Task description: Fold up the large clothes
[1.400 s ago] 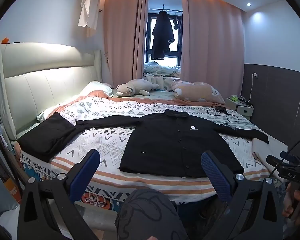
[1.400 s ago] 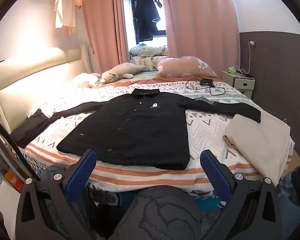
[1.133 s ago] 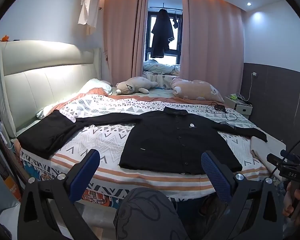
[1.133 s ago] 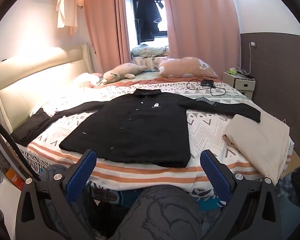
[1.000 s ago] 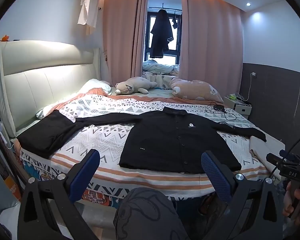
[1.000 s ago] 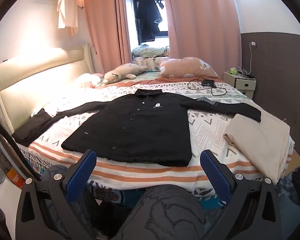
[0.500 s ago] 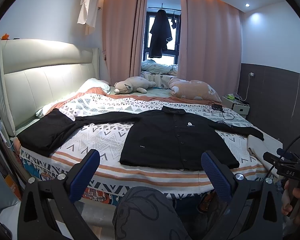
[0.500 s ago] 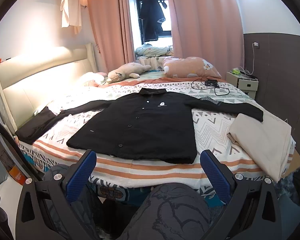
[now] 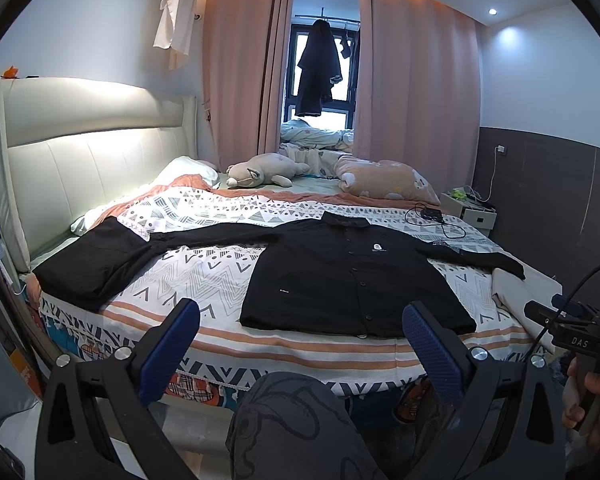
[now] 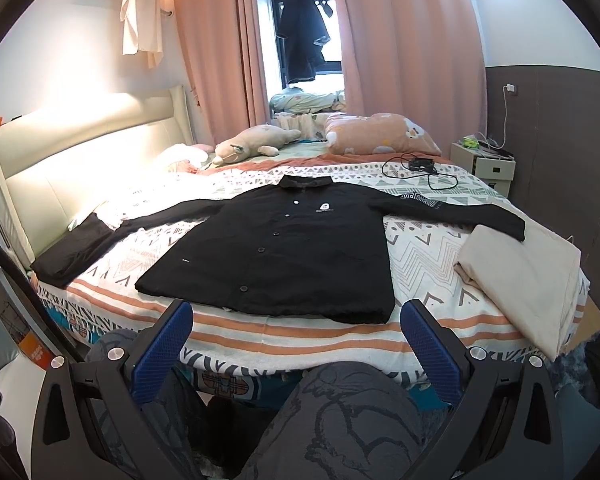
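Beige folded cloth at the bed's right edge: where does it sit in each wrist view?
Left wrist: beige folded cloth is a sliver at far right, mid-height, beyond the black shirt.
Right wrist: cloth is large, right of centre, draped over the bed corner.
Shared landmark: the shirt's right cuff lies on the cloth's far end.

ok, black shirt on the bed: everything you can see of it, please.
The black shirt is long-sleeved, of matte woven-looking cloth, with a collar, a buttoned front placket, a small white chest logo and a tiny white mark near the hem. It lies flat, face up, unfolded on the bedspread, hem toward the cameras, both sleeves spread out. One cuff reaches the folded black garment, the other overlaps the beige cloth. Neither gripper touches it.
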Available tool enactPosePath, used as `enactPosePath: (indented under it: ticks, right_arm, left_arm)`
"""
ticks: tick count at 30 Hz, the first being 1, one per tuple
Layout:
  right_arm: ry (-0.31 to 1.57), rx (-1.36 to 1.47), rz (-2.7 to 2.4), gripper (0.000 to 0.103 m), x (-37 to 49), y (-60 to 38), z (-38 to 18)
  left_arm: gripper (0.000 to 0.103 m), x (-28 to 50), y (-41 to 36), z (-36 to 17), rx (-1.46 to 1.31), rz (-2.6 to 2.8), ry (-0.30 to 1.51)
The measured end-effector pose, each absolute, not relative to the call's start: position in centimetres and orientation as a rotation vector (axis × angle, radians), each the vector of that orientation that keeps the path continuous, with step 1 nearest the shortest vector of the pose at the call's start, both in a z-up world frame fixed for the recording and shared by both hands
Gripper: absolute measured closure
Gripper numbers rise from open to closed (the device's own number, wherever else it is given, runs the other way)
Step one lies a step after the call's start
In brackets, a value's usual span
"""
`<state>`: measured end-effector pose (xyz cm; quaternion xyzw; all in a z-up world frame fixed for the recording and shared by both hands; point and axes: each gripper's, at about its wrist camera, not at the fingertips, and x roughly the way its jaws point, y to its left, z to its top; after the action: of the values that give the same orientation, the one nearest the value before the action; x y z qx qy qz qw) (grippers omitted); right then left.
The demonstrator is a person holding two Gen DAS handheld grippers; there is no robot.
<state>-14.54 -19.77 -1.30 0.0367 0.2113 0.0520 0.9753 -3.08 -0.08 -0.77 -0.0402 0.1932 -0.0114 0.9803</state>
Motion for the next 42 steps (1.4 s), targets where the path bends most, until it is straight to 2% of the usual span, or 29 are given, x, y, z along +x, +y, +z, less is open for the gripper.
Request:
enactPosePath:
  ticks: [42]
  right_arm:
    - [0.432, 0.070, 0.084, 0.000, -15.19, -19.36, -1.52]
  left_arm:
    - [0.000, -3.13, 0.53, -1.38, -0.095, -0.054, 0.390]
